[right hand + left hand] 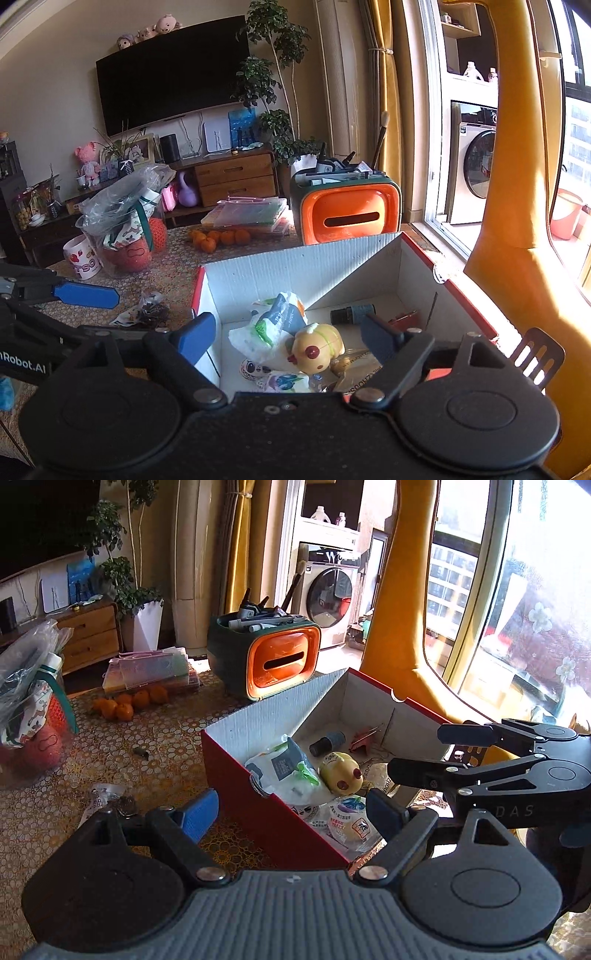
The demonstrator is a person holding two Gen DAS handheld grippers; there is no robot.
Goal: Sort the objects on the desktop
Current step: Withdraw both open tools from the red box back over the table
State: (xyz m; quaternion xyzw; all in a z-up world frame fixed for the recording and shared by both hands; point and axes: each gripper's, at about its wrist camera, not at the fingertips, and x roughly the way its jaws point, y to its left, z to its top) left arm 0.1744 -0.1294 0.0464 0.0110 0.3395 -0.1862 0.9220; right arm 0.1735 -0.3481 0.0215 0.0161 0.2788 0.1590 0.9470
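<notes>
Left hand-held gripper (291, 818): jaws spread wide, nothing between them, poised over the near corner of the red cardboard box (236, 768). Right hand-held gripper (288, 338): jaws likewise apart and empty, above the box's near wall.

Box contents, both views: yellow duck-like toy (319, 349), white and green wipes pack (273, 321), dark cylindrical bottle (352, 313), small red item in the far corner (404, 318), printed snack packets (349, 821) along the near side.

Left wrist view only: the right hand-held gripper seen from the side at right, over the box's right edge; its fingers black from this angle.

Right wrist view only: the left hand-held gripper at the left edge, one blue finger (86, 294) over the table (166, 266); a white mug (83, 258); a television (173, 77) on the wall; plush toys on top of it; a dark slotted spatula (537, 356) just right of the box.

Surroundings, both views: crumpled wrapper (107, 799) on the table left of the box; oranges (127, 703); stacked clear cases (153, 670); orange-fronted green organiser (264, 657) holding pens behind the box; bagged goods (33, 701) at far left; yellow curtain (402, 590); washing machine (332, 598) beyond.
</notes>
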